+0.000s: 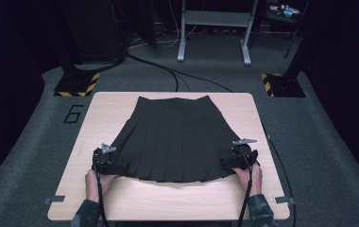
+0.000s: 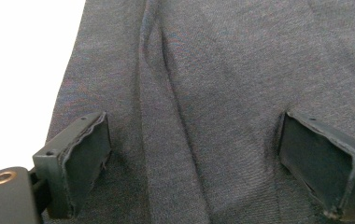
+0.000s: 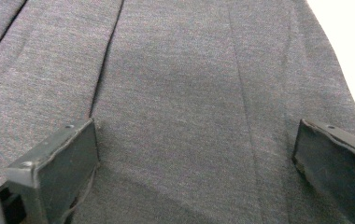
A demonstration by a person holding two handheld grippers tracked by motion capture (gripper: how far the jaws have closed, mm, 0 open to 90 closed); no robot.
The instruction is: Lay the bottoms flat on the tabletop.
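At the near edge of the table (image 1: 121, 208) the person's two hands come in, and each one holds a gripper at a near corner of the black pleated skirt (image 1: 170, 139). The left gripper (image 1: 106, 160) stands at the near-left corner of the hem and the right gripper (image 1: 242, 156) at the near-right corner. In the left gripper view the jaws are wide apart, with the cloth lying flat between them and a soft ridge (image 2: 154, 70) running away from the jaws; nothing is pinched there. In the right gripper view the jaws are also wide apart over smooth cloth, and they hold nothing. The step in hand seems to be the taking of both hem corners, probably for a fold toward the far side. To do it well, I think each gripper should go low enough to catch all layers of the hem, and both should close at the same time, so that the pleats (image 1: 168, 156) stay straight. The left side needs more care because of the ridge. Farther away, the skirt lies spread in the middle of the table, and its waistband (image 1: 174, 99) is close to the far edge.
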